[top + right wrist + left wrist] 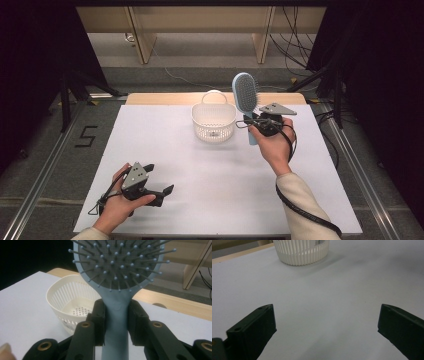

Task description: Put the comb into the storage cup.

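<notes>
Pinching the light blue handle just below the head, the jaws of the right gripper (116, 322) are pressed on both sides of the hairbrush (117, 267), which is held upright with its bristles turned toward the gripper's camera. In the high view the brush (245, 95) is seen raised above the table (165, 150), just to the right of the white basket (214, 122) and close to its rim. The step in hand is judged to be the placing of the brush into the basket. For this to be done well, the grip should be kept firm, because the broad head stands above the pinch and could swing; the brush should be carried over the opening first and then lowered, so that the light basket is not pushed or tipped by the handle end. The left gripper (158, 180) rests near the front edge, well apart, its jaws spread wide with nothing between them; it could be brought nearer if the basket must be steadied.
</notes>
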Demonstrator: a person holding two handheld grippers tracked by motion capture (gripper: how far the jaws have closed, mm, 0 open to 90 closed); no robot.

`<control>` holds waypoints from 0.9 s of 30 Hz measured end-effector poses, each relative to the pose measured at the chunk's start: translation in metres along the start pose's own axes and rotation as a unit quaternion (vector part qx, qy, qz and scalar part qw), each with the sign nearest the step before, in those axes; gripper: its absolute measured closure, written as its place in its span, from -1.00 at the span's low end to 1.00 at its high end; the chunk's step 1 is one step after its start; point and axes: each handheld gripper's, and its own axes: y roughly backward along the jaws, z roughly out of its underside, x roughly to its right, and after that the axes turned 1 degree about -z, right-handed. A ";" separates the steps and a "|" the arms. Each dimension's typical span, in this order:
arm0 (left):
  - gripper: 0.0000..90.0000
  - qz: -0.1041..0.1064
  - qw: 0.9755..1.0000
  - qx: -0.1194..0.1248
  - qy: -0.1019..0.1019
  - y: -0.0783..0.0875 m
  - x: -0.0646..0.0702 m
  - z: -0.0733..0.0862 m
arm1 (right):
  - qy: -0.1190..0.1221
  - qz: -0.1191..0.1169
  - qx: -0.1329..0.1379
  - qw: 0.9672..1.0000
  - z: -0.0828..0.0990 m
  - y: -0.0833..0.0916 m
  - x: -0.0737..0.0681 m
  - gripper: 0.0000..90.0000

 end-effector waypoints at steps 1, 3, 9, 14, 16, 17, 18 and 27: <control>-0.98 0.000 1.000 0.000 0.000 0.000 0.000 0.000 | 0.001 -0.001 0.001 1.000 0.000 0.000 0.000 0.57; -0.98 0.000 1.000 0.000 -0.001 0.000 0.000 0.000 | -0.001 0.000 0.002 1.000 -0.001 -0.001 -0.001 0.57; -0.98 0.000 1.000 0.000 0.000 0.000 0.000 0.000 | 0.000 -0.001 0.001 1.000 -0.002 -0.002 -0.002 0.57; -0.98 0.000 1.000 -0.001 0.000 0.000 0.000 0.000 | 0.001 -0.002 0.001 1.000 -0.003 -0.003 -0.002 0.57; -0.98 0.000 1.000 0.000 0.000 0.000 0.000 0.000 | 0.000 -0.002 0.002 1.000 -0.003 -0.003 -0.003 0.57; -0.98 0.000 1.000 0.000 -0.002 0.000 0.000 0.000 | 0.000 -0.002 0.002 1.000 -0.004 -0.003 -0.003 0.57; -0.98 0.000 1.000 0.000 -0.001 0.000 0.000 0.000 | 0.001 -0.003 0.002 1.000 -0.004 -0.004 -0.003 0.57; -0.98 0.000 1.000 0.001 0.000 0.000 0.000 0.000 | 0.002 -0.002 0.005 1.000 -0.008 -0.005 -0.005 0.57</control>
